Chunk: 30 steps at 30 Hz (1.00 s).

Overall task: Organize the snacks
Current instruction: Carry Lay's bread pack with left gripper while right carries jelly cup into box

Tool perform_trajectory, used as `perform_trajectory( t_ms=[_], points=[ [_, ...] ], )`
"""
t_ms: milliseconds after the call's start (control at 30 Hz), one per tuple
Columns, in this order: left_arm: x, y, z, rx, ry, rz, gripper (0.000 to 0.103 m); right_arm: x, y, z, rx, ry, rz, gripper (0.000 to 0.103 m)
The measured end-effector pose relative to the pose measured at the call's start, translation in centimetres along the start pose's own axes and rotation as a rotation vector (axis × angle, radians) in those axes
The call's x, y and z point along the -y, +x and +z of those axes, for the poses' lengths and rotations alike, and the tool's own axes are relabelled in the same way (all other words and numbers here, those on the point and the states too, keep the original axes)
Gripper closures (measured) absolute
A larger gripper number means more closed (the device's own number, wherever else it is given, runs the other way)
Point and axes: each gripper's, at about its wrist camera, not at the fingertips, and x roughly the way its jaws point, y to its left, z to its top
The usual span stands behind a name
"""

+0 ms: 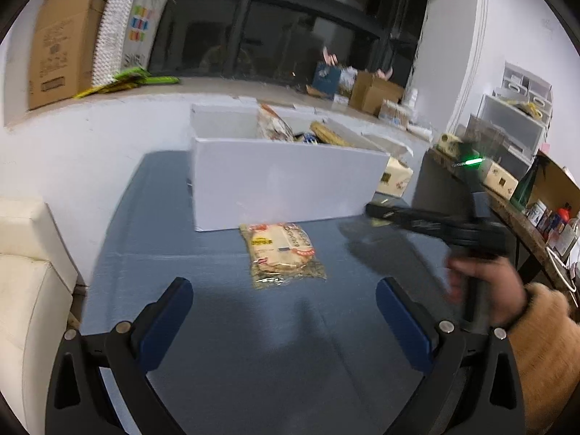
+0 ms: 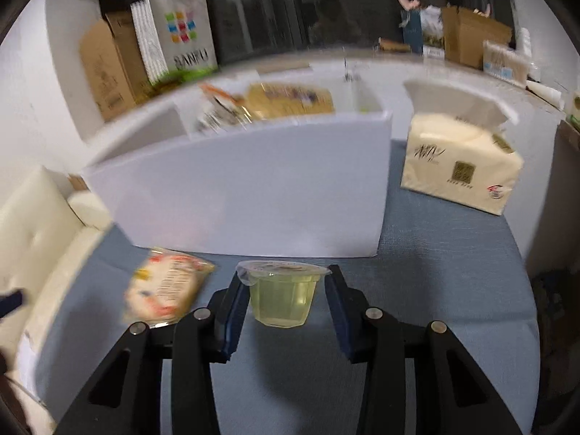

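Note:
A clear jelly cup (image 2: 282,297) of pale yellow jelly with a film lid sits between my right gripper's (image 2: 284,302) blue pads, which are shut on it just above the blue tablecloth (image 2: 435,272). In the left wrist view that gripper (image 1: 377,212) is a dark blur at the right, held by a hand (image 1: 482,290). A flat packet of biscuits (image 1: 281,253) lies in front of the white box (image 1: 282,181). My left gripper (image 1: 284,288) hangs open just short of the packet, nothing between its fingers. The same packet (image 2: 166,290) lies left of the cup.
The white box (image 2: 253,188) holds several snack packets (image 2: 275,103). A cream tissue pack (image 2: 460,159) stands to its right. A cream sofa (image 1: 29,272) borders the table's left side. Cardboard boxes (image 1: 61,40) and a paper bag (image 2: 181,29) line the window ledge behind.

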Motion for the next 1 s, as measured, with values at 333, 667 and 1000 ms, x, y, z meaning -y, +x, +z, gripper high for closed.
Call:
perform_trajectory(
  t_ms=[333, 667, 1000],
  points=[
    [1.6, 11.3, 3.9, -0.172, 0.026, 0.101, 0.0, -0.9, -9.0, -2.6, 0.142, 0.037, 0.064, 0.058],
    [1.7, 16.8, 3.8, -0.284, 0.07, 0.213, 0.026, 0.7, -10.2, -3.9, 0.156, 0.047, 0.022, 0.057],
    [1.0, 6.8, 4.3, -0.016, 0.073, 0.056, 0.026, 0.0, -9.4, -3.3, 0.152, 0.066, 0.061, 0.057]
  ],
)
